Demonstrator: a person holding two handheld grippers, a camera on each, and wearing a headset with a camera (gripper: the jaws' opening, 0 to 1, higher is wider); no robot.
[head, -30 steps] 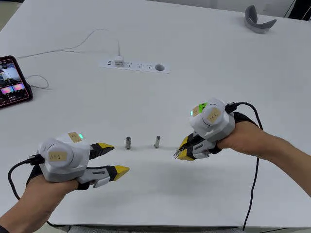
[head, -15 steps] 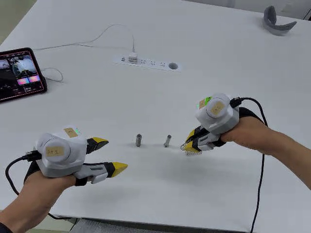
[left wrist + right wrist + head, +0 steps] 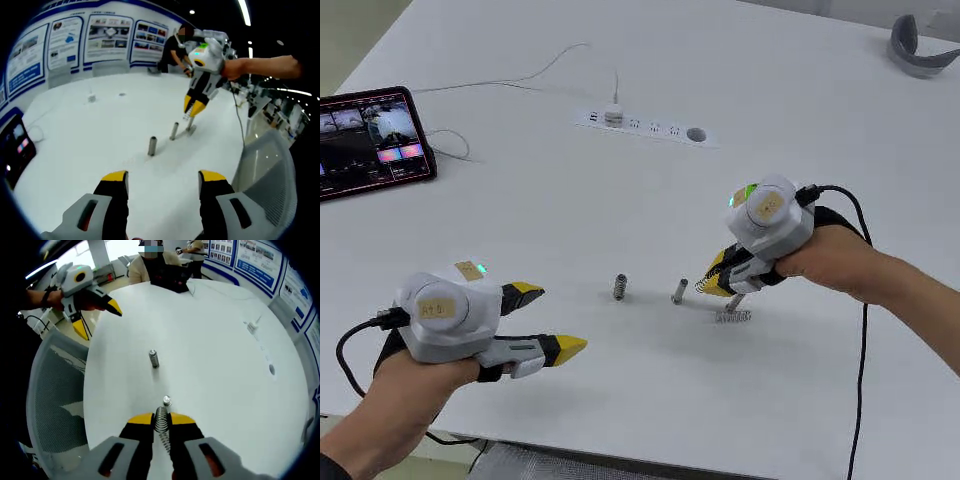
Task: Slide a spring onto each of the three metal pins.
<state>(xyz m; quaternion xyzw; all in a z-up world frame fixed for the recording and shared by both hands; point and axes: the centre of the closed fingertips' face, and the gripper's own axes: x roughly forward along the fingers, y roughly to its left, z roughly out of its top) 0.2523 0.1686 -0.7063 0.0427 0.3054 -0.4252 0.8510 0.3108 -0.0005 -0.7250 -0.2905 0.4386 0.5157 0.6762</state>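
Three short metal pins stand in a row on the white table. The left pin (image 3: 620, 287) (image 3: 154, 358) wears a spring. The middle pin (image 3: 679, 291) (image 3: 166, 401) is bare. The right pin (image 3: 735, 301) stands under my right gripper (image 3: 713, 286) (image 3: 161, 417), with a loose spring (image 3: 732, 317) lying at its foot. My right gripper is shut on another spring (image 3: 160, 426), whose end points at the middle pin a short way off. My left gripper (image 3: 548, 318) (image 3: 160, 175) stays open and holds nothing, well left of the pins.
A tablet (image 3: 370, 140) lies at the far left. A white power strip (image 3: 640, 128) with a cable sits at the back, and a grey curved object (image 3: 920, 50) at the far right corner. The table's near edge is just below the left gripper.
The right gripper has lifted a little and moved left towards the middle pin, uncovering the right pin and the loose spring. The left gripper holds still. The head camera has shifted.
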